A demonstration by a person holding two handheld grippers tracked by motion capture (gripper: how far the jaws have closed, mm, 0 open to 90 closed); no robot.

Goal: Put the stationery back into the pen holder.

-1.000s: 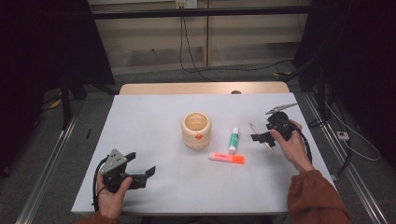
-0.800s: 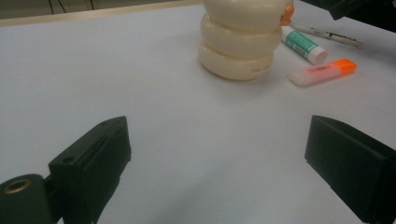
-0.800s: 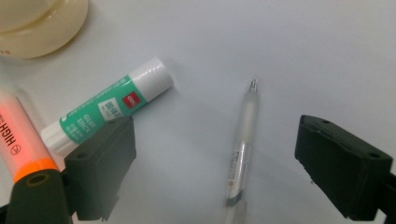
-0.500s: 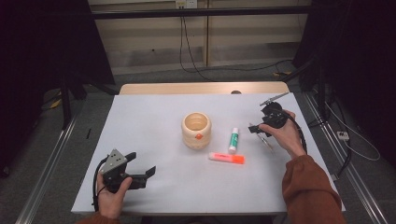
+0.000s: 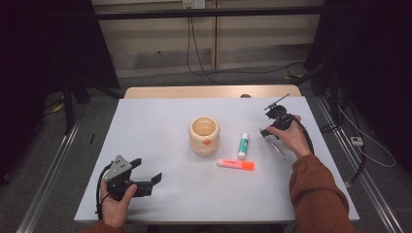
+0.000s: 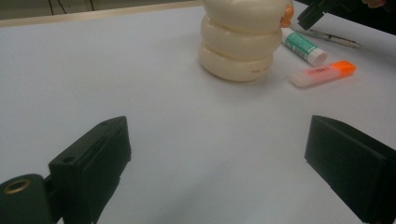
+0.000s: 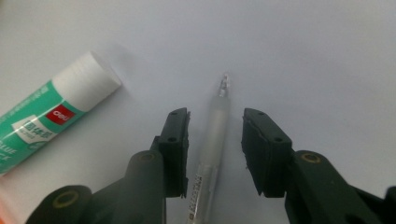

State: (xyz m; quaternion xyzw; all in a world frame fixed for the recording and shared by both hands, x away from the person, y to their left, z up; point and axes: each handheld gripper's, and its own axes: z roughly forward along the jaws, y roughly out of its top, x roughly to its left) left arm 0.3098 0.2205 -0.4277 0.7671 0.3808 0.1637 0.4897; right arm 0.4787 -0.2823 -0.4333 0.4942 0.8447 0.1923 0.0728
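The right gripper (image 7: pixel 215 140) stands over the pen (image 7: pixel 211 149), which lies flat on the table (image 5: pixel 160 126) between its jaws, tip toward 12 o'clock. The jaws have just been closing, now narrow, not yet pressing. The glue stick (image 7: pixel 44 126) lies at 9 o'clock.

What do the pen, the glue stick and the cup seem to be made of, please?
Pen: frosted, translucent plastic barrel, apparently with a metal tip.
Glue stick: smooth plastic, matte white cap and glossy green printed label.
Cup: cream, ribbed, with a soft sheen; probably plastic or lacquered wood.
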